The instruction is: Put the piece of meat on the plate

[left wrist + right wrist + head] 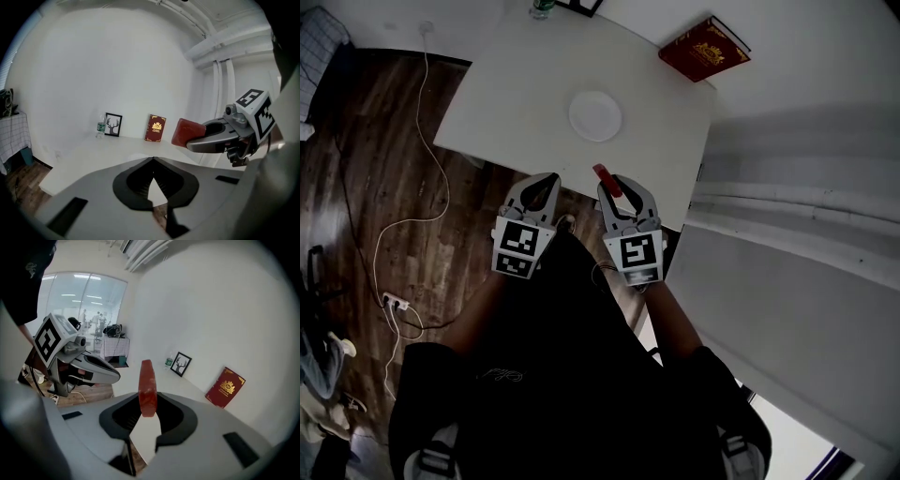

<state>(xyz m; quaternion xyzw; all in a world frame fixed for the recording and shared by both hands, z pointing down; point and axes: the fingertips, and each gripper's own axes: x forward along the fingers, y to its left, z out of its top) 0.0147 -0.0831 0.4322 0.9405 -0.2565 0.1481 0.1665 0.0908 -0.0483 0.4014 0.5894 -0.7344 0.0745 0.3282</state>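
Head view: white plate [595,115] upper centre on tabletop [506,103]. Left gripper [547,180] and right gripper [616,184] side by side at tabletop's lower edge, below plate. Red piece of meat [607,179] in right gripper, apart from plate. Red book [703,49] upper right.

Left gripper view: fingers closed tip to tip, nothing between; meat centre right.

Right gripper view: fingers clamp meat, slab upright, mid-frame.

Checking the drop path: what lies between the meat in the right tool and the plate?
Nothing: the head view shows only bare white table between the meat and the plate.
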